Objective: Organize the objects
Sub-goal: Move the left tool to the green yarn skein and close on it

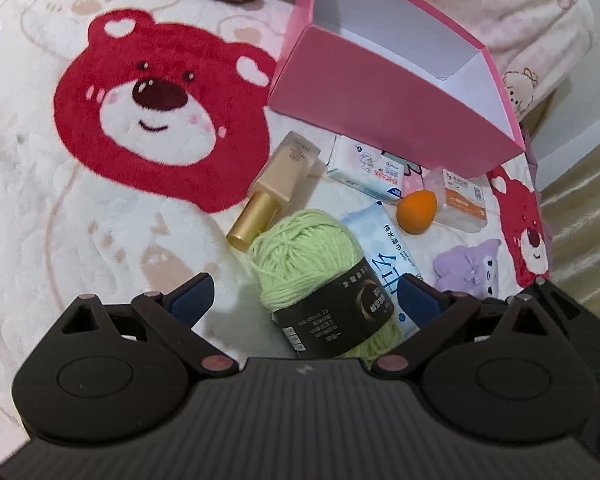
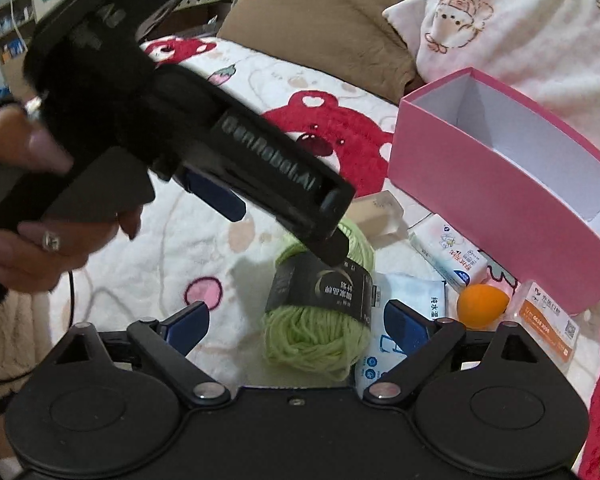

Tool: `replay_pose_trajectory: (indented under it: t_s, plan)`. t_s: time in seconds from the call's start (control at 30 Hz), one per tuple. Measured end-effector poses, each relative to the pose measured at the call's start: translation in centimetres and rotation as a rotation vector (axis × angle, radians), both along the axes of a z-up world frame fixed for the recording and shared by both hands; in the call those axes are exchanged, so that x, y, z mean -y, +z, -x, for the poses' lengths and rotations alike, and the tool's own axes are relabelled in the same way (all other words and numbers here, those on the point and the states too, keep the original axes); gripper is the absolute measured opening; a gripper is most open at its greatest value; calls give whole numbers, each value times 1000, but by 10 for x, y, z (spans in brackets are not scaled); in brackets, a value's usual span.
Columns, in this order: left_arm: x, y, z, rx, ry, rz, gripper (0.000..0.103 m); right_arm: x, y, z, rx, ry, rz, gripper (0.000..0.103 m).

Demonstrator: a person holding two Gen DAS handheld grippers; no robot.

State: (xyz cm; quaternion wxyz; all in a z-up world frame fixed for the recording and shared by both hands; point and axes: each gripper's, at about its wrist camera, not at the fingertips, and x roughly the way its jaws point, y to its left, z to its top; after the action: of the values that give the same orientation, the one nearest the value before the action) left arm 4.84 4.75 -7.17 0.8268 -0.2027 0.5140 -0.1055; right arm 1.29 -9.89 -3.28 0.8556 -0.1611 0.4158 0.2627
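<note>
Left wrist: left gripper (image 1: 306,294) spread wide, gripping nothing; yarn (image 1: 320,276) lying on blanket (image 1: 80,220) between the fingers, touching neither. Box (image 1: 384,116) beyond.

Right wrist: right gripper (image 2: 296,324) likewise spread; yarn (image 2: 320,320) between fingers, left gripper (image 2: 288,220) above it.

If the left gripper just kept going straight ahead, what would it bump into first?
Most likely the green yarn ball, which lies between its open jaws, right in front. Depth is hard to judge, so it may sit slightly below the line.

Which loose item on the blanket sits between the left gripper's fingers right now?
The green yarn ball with the black label; the left gripper straddles it, open. The foundation bottle and orange sponge lie farther ahead.
</note>
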Motion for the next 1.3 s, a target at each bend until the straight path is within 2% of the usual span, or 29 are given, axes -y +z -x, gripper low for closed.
replay_pose_trajectory:
  t_s: [0.1, 0.2, 0.3, 0.43, 0.53, 0.6, 0.67, 0.73, 0.77, 0.83, 0.97, 1.2, 1.3]
  plan:
    - [-2, -4, -2, -10, 1, 11, 99, -1, -3, -1, -3, -1, 17, 96]
    - [0, -11, -3, -33, 11, 5, 99, 4, -3, -6, -18, -18, -10, 96]
    - [3, -19, -3, -62, 6, 4, 96, 9, -10, -9, -25, -31, -12, 96]
    - [5, -30, -2, -104, 5, 51, 89, 15, -19, -10, -47, -17, -22, 95]
    - [16, -27, 2, -59, -11, -30, 90, 14, -28, -16, -65, 17, -29, 94]
    - [22, -24, 4, -38, -22, -42, 87, 11, -34, -21, -72, 16, -29, 92]
    - [25, -26, 5, -33, -33, -16, 73, 10, -40, -27, -77, 1, -28, 91]
    - [26, -30, 5, -38, -53, 26, 63, 9, -49, -31, -67, -50, 34, 91]
    - [26, -31, 6, -40, -54, 31, 63, 10, -53, -32, -76, -65, 45, 91]
    - [26, -31, 8, -24, -55, 38, 62, 16, -56, -30, -100, -98, -2, 89]
    - [22, -34, 10, -14, -45, 63, 62, 13, -55, -20, -84, -87, -15, 72]
    - [17, -42, 8, -15, -7, 97, 62, -2, -60, -23, -57, -110, 63, 71]
    - [18, -36, 11, 14, -21, 93, 57, -6, -55, -21, -51, -132, 59, 66]
